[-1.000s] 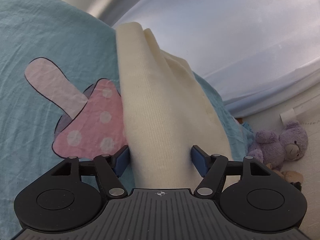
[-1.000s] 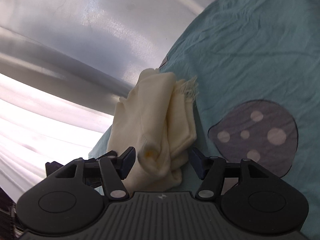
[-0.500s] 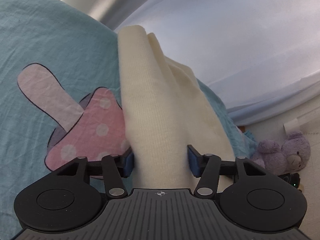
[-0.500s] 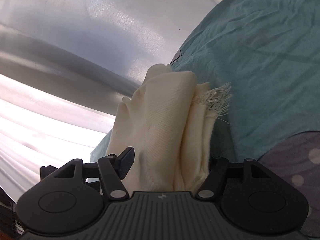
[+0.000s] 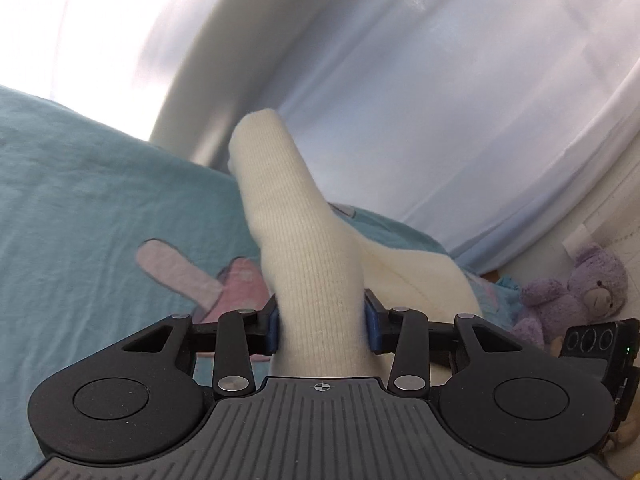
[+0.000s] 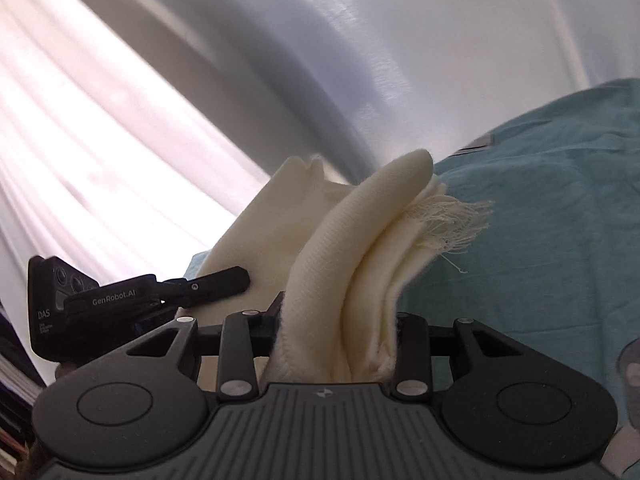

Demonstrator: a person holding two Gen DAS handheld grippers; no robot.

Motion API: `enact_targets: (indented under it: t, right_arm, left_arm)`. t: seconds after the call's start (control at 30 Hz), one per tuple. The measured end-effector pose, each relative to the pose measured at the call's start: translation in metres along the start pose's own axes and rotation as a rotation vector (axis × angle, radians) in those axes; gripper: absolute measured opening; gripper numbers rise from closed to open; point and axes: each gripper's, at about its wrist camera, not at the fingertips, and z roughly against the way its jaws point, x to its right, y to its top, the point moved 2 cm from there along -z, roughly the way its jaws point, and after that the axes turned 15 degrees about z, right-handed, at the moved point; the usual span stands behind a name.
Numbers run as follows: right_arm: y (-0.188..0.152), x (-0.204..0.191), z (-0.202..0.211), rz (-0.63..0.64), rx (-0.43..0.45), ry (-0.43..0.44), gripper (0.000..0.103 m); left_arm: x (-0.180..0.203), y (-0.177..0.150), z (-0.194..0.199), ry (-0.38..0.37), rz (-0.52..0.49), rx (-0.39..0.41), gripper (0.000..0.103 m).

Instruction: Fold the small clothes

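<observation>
Left wrist: left gripper (image 5: 322, 326) jaws have just been closing and now clamp a bunched fold of the cream knit garment (image 5: 308, 264), blue pads (image 5: 273, 326) pressed on both sides; cloth rises off the teal bed sheet (image 5: 80, 200) above the pink mushroom print (image 5: 240, 284). Purple teddy (image 5: 576, 284) off the bed's right edge. Right wrist: right gripper (image 6: 338, 326) jaws also just closed, gripping the garment's layered frayed end (image 6: 452, 220); the left gripper sits just left, teal sheet to the right.
</observation>
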Motion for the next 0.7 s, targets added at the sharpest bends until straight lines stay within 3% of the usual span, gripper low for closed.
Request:
enact_targets:
  t: [0.07,0.2,0.3,0.37,0.43,0.47,0.57,0.7]
  right_arm:
    - [-0.007,-0.015,-0.008,0.056,-0.019,0.011,0.038]
    - [-0.026,-0.021,-0.025,0.037,-0.133,-0.035,0.051]
    - [-0.032,-0.022,-0.008,0.063,-0.120,-0.114,0.060]
    - [-0.027,-0.023,0.011,0.062,-0.076,-0.177,0.060]
    - [-0.020,-0.028,0.027,0.081,-0.018,-0.222,0.060]
    - [-0.017,-0.033,0.032,0.089,0.004,-0.218,0.058]
    - [-0.016,-0.055,0.026,0.121,-0.013,-0.162,0.036]
    - [-0.038,-0.087,0.000,0.211,-0.105,-0.110,0.028]
  left_arm:
    - [-0.015,-0.011,0.012,0.079,-0.011,0.008,0.047]
    - [-0.041,-0.029,0.030,0.264,-0.034,0.037,0.048]
    - [-0.047,-0.028,0.058,0.273,-0.032,0.125,0.054]
    - [-0.045,-0.027,0.071,0.232,-0.002,0.155,0.057]
    - [-0.039,-0.032,0.073,0.158,0.017,0.131,0.063]
    - [-0.036,-0.037,0.069,0.134,0.020,0.111,0.064]
    - [-0.032,-0.054,0.049,0.133,0.028,0.039,0.064]
    - [-0.040,-0.076,0.031,0.274,-0.018,0.004,0.064]
